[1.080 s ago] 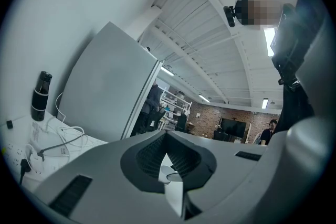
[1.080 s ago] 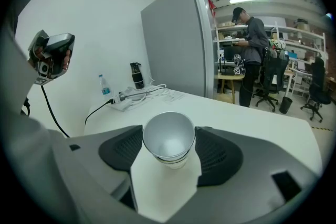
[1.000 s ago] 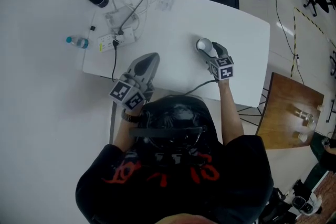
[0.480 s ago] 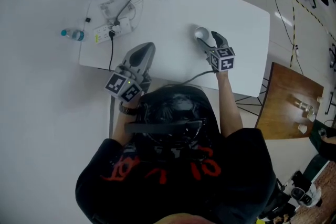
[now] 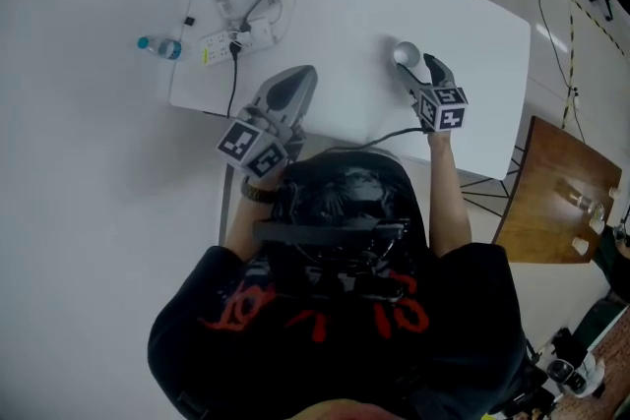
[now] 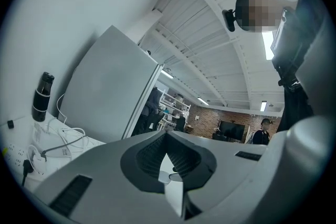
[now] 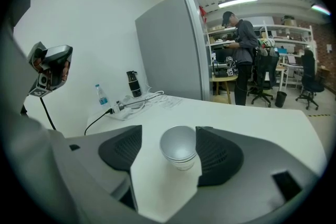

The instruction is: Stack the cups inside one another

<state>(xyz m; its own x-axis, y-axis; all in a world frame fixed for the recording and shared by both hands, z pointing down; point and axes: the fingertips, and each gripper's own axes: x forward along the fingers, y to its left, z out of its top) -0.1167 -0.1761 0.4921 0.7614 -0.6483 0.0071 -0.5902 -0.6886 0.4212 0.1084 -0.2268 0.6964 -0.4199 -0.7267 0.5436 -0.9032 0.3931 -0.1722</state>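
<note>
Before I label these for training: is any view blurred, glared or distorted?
Head view: sharp, even light, white table pale. Left gripper view: strong fisheye bend, dark corners. Right gripper view: same bend; cups sharp, only a soft shadow.

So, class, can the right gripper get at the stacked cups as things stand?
Probably yes: the stacked cups stand on the white table right between the open jaws of the right gripper, and nothing blocks the way to them.

Head view alone — table (image 5: pixel 345 34) slightly higher, further right.
</note>
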